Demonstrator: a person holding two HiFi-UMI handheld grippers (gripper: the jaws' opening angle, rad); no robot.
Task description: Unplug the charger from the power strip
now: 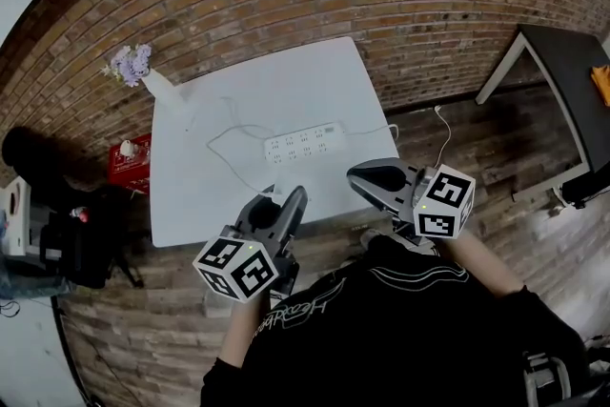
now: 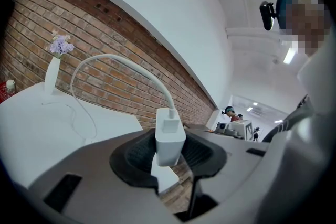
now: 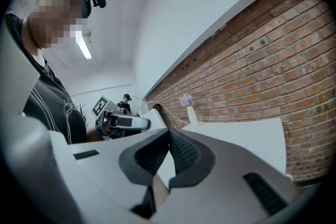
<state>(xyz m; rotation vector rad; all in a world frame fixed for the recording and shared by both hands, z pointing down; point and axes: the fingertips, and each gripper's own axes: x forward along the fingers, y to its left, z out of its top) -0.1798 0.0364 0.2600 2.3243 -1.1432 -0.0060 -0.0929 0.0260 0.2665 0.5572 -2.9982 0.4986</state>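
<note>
My left gripper (image 1: 294, 198) pinches the white charger (image 2: 170, 136) upright between its pads, its cable (image 2: 118, 59) arching away overhead. The charger sits at the near edge of the white table (image 1: 286, 81), unplugged and apart from the power strip (image 1: 303, 145) lying mid-table. My right gripper (image 1: 360, 174) is pressed together on nothing.

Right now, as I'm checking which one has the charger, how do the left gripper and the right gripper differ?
The left gripper is clamped on the white charger, whose cable arches away; the right gripper holds nothing. The left gripper's jaws stand apart by the charger's width; the right gripper's jaws are pressed together. Both hover by the table's front edge, clear of the power strip.
</note>
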